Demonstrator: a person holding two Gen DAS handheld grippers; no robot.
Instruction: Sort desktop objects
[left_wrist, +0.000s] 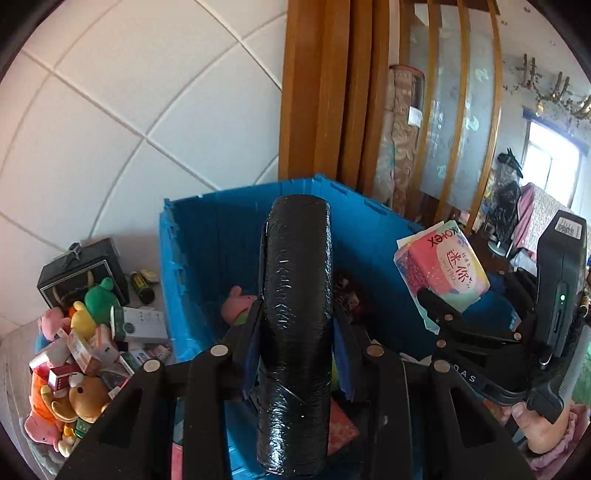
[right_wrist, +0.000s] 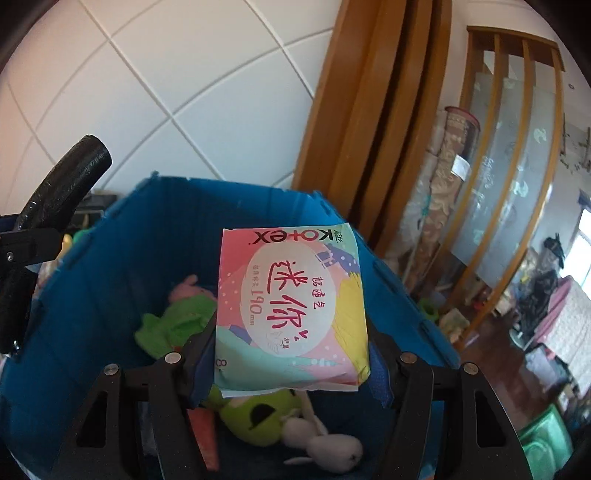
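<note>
Grippers: two, gripping one roll (left_wrist: 295, 325), one packet (right_wrist: 291, 306).

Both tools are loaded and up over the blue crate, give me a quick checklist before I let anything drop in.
1. Left tool grips black wrapped roll: ok.
2. Right tool grips Kotex pack: ok.
3. Pack above blue crate: ok.
4. Roll above crate opening: ok.
5. Space among the plush toys inside: ok.
6. The two tools apart from each other: ok.
</note>
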